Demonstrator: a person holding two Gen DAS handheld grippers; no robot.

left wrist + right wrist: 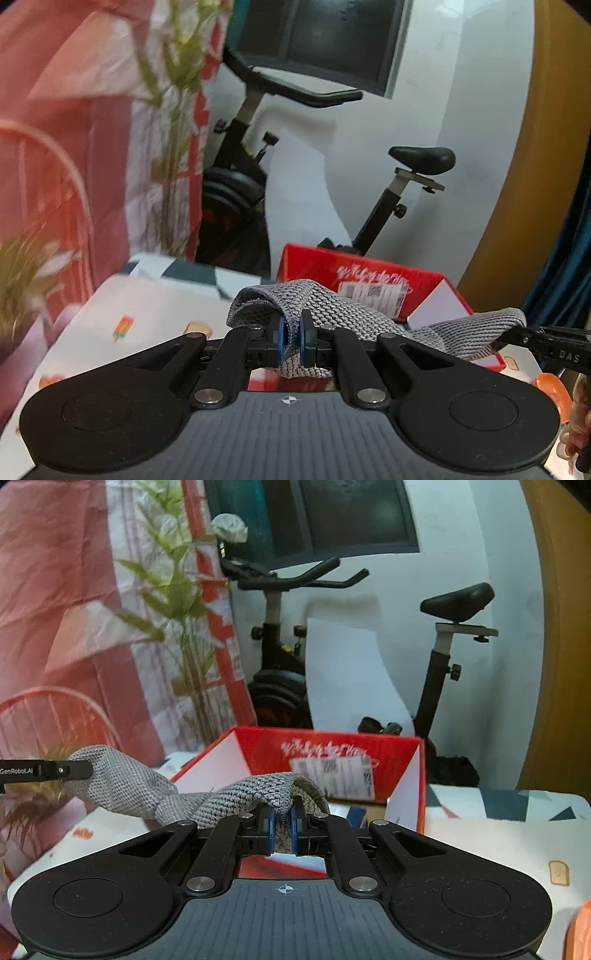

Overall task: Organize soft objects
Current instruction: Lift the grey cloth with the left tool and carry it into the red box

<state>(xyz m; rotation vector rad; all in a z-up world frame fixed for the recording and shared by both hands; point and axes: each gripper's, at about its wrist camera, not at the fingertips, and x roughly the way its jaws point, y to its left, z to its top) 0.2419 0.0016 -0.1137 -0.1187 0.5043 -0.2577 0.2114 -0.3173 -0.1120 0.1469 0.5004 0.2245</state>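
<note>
Now, done: I have both jaws clamped on the grey cloth [332,306], lifted
left: probably into the red box [332,753]

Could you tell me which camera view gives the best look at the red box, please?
The right wrist view: the red box faces the camera with its open top, white inner walls and label showing. In the left wrist view, the box is partly hidden behind the grey cloth, showing mainly one side.
</note>
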